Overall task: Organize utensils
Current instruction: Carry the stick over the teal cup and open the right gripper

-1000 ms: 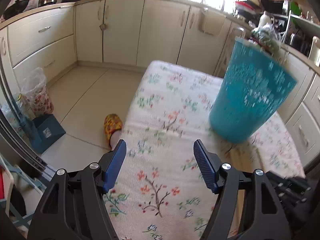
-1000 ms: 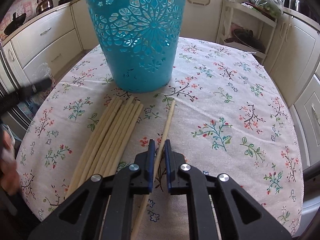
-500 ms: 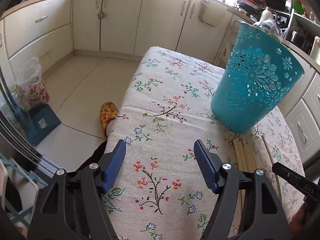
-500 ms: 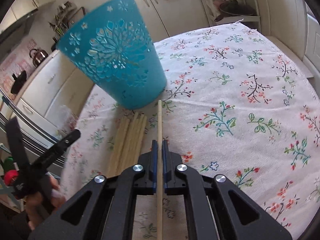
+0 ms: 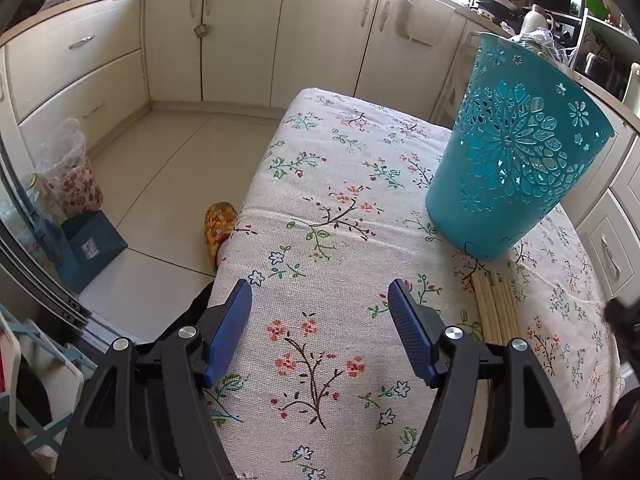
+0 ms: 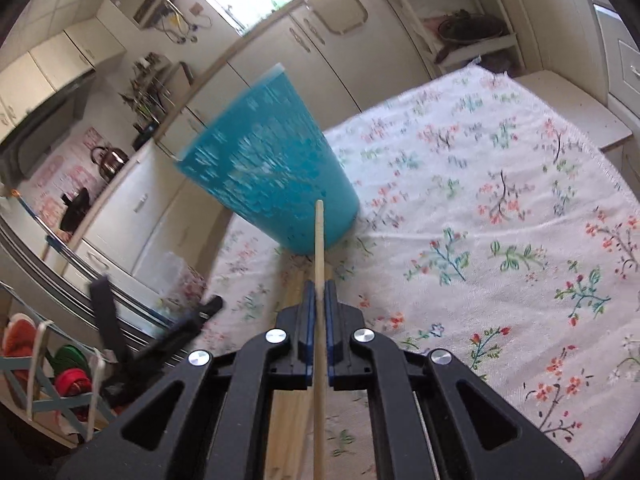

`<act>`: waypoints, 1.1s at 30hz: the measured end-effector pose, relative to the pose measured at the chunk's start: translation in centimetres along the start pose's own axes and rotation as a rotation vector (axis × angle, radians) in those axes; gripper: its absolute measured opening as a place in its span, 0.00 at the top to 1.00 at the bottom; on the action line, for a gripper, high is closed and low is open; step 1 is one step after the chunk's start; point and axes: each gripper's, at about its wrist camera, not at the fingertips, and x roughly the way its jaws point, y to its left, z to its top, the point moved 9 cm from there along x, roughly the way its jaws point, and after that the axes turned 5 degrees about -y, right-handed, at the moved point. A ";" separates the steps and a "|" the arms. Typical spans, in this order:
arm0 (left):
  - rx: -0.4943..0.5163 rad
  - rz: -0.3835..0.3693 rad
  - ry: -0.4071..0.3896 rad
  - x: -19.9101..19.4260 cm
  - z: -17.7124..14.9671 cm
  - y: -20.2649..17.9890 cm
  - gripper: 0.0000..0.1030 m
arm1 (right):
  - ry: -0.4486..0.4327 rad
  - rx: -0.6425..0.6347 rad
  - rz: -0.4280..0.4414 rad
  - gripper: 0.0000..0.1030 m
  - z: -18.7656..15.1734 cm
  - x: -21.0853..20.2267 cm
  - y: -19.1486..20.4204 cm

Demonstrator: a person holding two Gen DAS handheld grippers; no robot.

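A teal perforated basket [image 5: 516,160] stands upright on the floral tablecloth; it also shows, blurred, in the right wrist view [image 6: 268,176]. Several wooden chopsticks [image 5: 496,308] lie in a bundle in front of it. My right gripper [image 6: 319,292] is shut on one wooden chopstick [image 6: 319,240], lifted above the table, its tip pointing at the basket's lower wall. My left gripper [image 5: 320,320] is open and empty, low over the table's left part, left of the bundle. It appears at the left of the right wrist view [image 6: 160,336].
The table [image 5: 336,208] with floral cloth ends at its left edge above tiled floor [image 5: 168,168]. Cream kitchen cabinets [image 5: 240,36] line the back. A slippered foot [image 5: 219,226] and bags [image 5: 68,172] are on the floor at left.
My right gripper has lifted the chopstick off the table and tilted up, pointing it toward the basket. My left gripper stayed open and drifted slightly.
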 end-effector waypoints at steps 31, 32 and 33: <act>-0.025 -0.078 0.013 0.5 0.3 -0.3 0.23 | -0.239 -0.262 -0.048 0.94 14.8 10.5 8.0; -0.024 -0.078 0.013 0.5 0.3 -0.2 0.23 | -0.234 -0.270 -0.047 0.94 14.2 10.0 8.0; -0.023 -0.077 0.014 0.5 0.3 -0.2 0.23 | -0.231 -0.282 -0.045 0.93 13.3 9.1 7.9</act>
